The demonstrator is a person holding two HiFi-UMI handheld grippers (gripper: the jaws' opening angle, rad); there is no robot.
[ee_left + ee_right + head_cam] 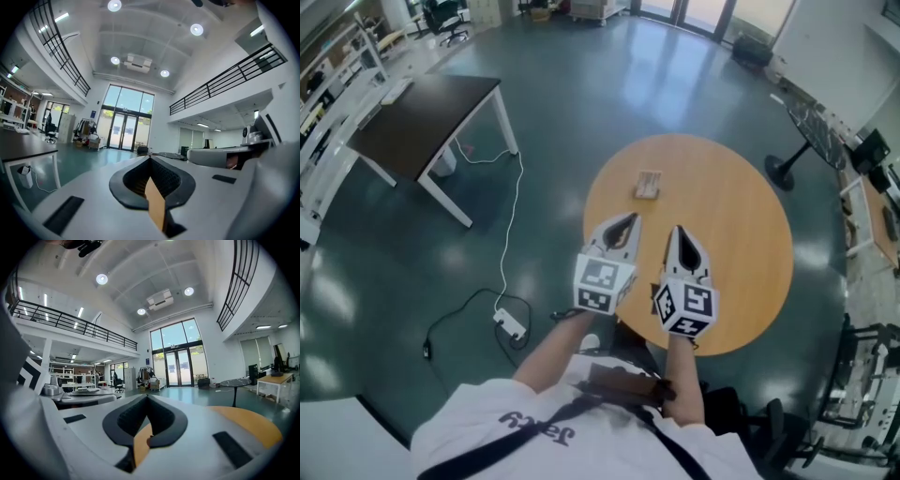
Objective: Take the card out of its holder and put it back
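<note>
The left gripper and right gripper were held level, side by side, over the near part of the round wooden table. Both had their jaws closed on nothing. The card holder lay on the table beyond their tips, untouched.

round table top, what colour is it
Plain light orange-brown wood on the round table; it shows best in the head view.

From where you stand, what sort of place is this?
Probably a big open office or lab hall: a tall ceiling with a balcony railing, glass doors at the far end, and a desk and round table on a bare green floor.
</note>
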